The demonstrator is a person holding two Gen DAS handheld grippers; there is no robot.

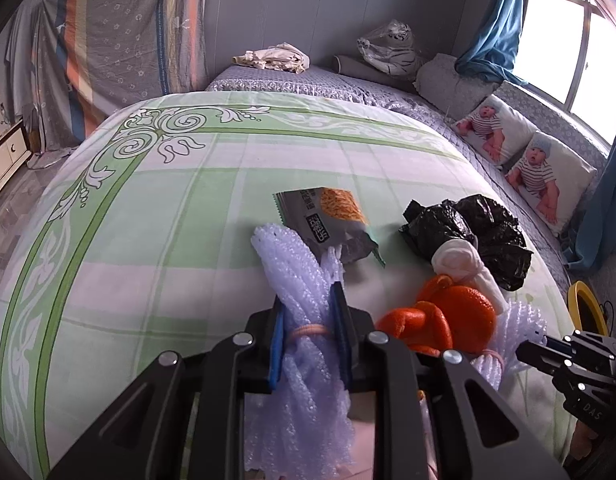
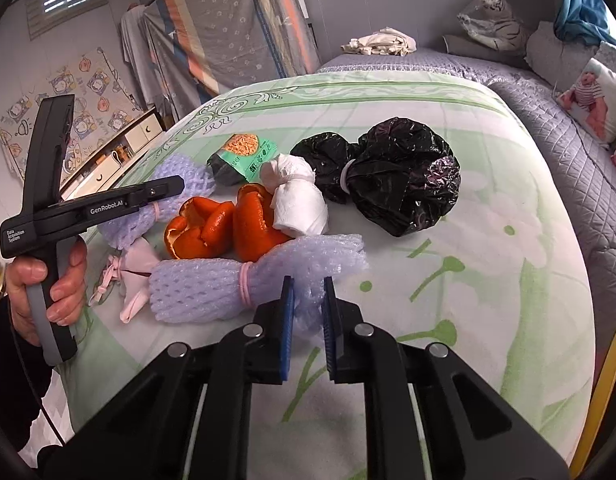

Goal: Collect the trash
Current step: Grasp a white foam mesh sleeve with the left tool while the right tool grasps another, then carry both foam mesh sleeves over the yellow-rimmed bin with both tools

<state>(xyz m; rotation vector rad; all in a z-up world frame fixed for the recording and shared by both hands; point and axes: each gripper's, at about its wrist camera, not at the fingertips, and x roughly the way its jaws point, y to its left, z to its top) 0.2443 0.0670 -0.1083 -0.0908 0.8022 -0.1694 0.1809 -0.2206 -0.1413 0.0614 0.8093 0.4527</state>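
Our left gripper (image 1: pixel 308 320) is clamped on a foam net (image 1: pixel 296 280) right at its pink band, the net's long axis running straight ahead between the pads and back under the jaws. Our right gripper (image 2: pixel 308 304) is pinched on the near end of a second foam net (image 2: pixel 228 284), whose length runs off to its left, crosswise to the fingers. Just beyond both lie orange peel (image 2: pixel 224 228), a tissue wad (image 2: pixel 296 200), a snack wrapper (image 1: pixel 328 220) and, farthest out, a black bag (image 2: pixel 392 184), all on the bedsheet (image 1: pixel 148 220). With both nets gripped, we judge each ready to lift; the right one should dangle leftward.
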